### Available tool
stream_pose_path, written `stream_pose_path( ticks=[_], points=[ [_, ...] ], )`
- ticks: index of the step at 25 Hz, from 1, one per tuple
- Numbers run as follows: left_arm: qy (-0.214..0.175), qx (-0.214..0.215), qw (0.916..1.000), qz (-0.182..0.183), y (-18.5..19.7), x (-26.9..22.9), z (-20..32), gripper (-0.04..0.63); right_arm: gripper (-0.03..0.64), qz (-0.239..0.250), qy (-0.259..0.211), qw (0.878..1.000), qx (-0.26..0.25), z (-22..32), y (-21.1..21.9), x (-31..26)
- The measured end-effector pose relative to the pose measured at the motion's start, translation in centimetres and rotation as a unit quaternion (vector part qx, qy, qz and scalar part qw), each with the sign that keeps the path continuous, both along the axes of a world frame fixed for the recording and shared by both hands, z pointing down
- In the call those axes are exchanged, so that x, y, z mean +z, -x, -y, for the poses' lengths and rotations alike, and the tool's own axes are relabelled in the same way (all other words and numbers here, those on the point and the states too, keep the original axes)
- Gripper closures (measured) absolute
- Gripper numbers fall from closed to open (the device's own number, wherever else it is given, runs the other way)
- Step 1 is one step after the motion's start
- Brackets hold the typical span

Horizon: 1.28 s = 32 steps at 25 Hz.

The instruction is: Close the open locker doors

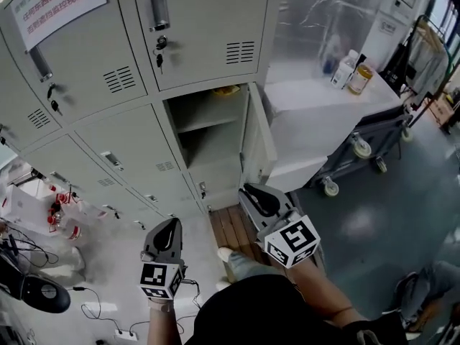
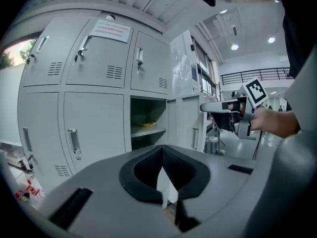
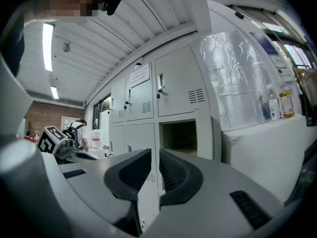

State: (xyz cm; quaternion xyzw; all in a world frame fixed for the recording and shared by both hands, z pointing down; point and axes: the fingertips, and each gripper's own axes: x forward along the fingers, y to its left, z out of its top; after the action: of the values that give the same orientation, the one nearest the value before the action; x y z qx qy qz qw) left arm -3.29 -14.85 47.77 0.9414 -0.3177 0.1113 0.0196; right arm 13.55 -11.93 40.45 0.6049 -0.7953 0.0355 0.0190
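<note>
**Operator:** Report the state of each hand-held gripper.

**Technician:** The left hand-held gripper (image 2: 162, 148) has its black jaw tips together, with nothing between them. The right hand-held gripper (image 3: 154, 157) has its jaws slightly apart. The narrow gap is empty, and only closed locker fronts show through it.

**Operator:** Locate the task item.

**Technician:** The open light-grey metal locker door (image 1: 256, 131) stands ahead of the right hand-held gripper, slightly to the right of its jaws and apart from them. It is swung out roughly square to the tall grey metal locker bank (image 1: 205, 20). From the left hand-held gripper, the door is ahead and to the right. The right hand-held gripper is held out farther right again.

**Operator:** Describe the exposed interior.

**Technician:** The open shelved compartment (image 1: 208, 131) lies directly ahead of the right hand-held gripper. A small yellow object (image 1: 226, 90) rests on its upper shelf. The neighbouring doors are closed.

**Operator:** Anything beyond the door?

**Technician:** A white-covered surface (image 1: 316, 103) stands to the right of the right hand-held gripper. It carries two small plastic bottles (image 1: 352, 72).
</note>
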Motion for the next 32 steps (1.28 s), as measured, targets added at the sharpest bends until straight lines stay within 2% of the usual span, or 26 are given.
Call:
stream_pose_path(
  ticks=[5,11,19,32],
  points=[
    [0.007,0.032,0.9995,0.003,-2.7,0.8,-0.9,0.578,0.541,0.004,0.011,0.999,0.041,-2.3,-3.3,1.3],
    [0.023,0.042,0.9988,0.009,-4.7,1.4,-1.4,0.578,0.541,0.010,0.025,0.997,0.074,-3.1,-6.7,2.3],
    [0.020,0.032,0.9991,0.018,-4.6,1.6,-1.2,0.578,0.502,0.013,0.045,0.997,0.065,-1.5,-7.4,3.6],
    [0.034,-0.004,0.9992,0.023,-2.1,1.9,-0.5,0.578,0.495,0.009,0.051,0.998,0.029,0.8,-5.5,3.8]
  ],
)
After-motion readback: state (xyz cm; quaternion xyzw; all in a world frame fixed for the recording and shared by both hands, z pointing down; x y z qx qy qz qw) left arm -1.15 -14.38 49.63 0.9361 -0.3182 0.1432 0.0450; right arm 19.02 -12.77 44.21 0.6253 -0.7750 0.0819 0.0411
